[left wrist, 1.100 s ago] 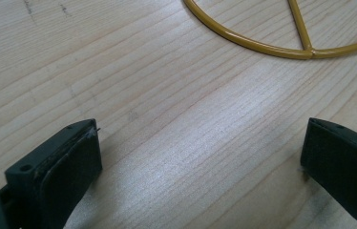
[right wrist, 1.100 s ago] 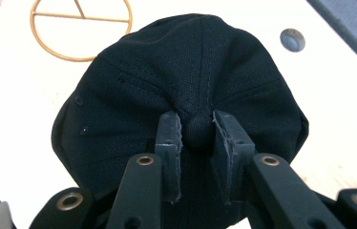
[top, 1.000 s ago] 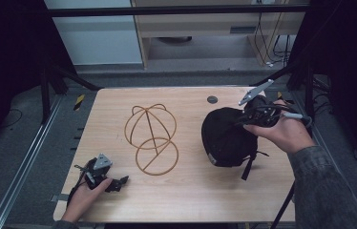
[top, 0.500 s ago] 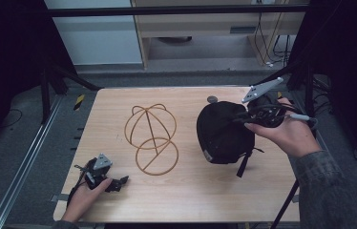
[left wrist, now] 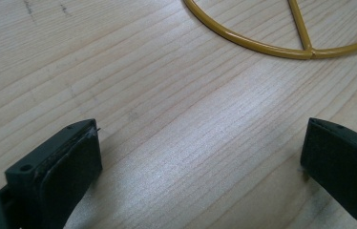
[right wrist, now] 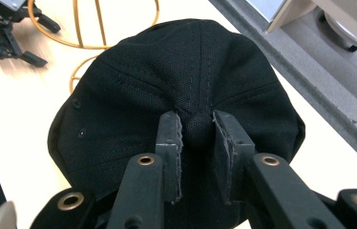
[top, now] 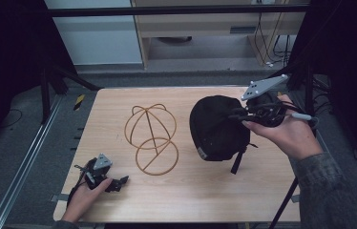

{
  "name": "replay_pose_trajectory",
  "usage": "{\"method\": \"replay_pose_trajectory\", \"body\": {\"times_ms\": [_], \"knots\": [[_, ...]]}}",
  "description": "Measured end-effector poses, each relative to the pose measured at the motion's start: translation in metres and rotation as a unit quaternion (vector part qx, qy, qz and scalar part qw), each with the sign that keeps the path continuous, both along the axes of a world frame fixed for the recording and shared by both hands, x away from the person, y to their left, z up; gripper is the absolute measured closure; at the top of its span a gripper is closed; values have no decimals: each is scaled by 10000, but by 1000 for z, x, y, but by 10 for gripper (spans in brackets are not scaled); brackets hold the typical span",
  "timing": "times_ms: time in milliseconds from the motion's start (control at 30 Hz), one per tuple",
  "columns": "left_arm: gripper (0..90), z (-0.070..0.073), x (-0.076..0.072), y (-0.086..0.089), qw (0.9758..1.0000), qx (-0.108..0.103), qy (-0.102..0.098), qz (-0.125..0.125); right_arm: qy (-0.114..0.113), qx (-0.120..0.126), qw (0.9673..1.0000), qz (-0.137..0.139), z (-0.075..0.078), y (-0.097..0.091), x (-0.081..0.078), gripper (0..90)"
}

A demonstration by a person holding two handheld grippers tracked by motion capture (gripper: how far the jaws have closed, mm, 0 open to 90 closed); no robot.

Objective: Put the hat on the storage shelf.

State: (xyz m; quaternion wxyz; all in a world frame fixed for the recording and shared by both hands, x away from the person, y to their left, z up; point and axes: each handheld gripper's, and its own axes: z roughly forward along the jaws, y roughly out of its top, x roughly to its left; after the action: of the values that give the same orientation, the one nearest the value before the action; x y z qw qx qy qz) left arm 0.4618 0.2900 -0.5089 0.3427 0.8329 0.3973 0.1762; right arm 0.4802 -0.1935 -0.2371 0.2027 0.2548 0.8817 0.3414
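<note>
A black cap [top: 217, 126] hangs above the right half of the wooden table [top: 181, 195], its strap dangling below. My right gripper [top: 241, 114] is shut on the cap's crown; in the right gripper view the two jaws pinch a fold of fabric at the top of the cap [right wrist: 186, 95], right gripper [right wrist: 196, 125]. A gold wire hat stand [top: 151, 138] sits at the table's middle, left of the cap; part of its base ring [left wrist: 281, 40] lies ahead in the left gripper view. My left gripper [top: 121, 182] rests at the front left corner, held open over bare wood, left gripper [left wrist: 200, 148] with nothing between its jaws.
A dark metal frame [top: 47, 90] stands to the left of the table, and a shelf unit [top: 205, 28] lies beyond the far edge. The table's right edge is under my right forearm [top: 324, 186]. A small dark disc was at the far edge, hidden now behind the cap.
My right gripper has lifted the cap up off the table and carried it slightly left toward the wire stand. The left gripper stayed put.
</note>
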Motion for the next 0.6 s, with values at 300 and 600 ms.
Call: {"method": "replay_pose_trajectory", "body": {"times_ms": [300,600], "knots": [[0,0,0,0,10000,-2,-1,-1,-141,82,9998,95,11,6,-7,738],[0,0,0,0,10000,2,3,-2,-199,43,9996,200,17,13,-11,738]]}}
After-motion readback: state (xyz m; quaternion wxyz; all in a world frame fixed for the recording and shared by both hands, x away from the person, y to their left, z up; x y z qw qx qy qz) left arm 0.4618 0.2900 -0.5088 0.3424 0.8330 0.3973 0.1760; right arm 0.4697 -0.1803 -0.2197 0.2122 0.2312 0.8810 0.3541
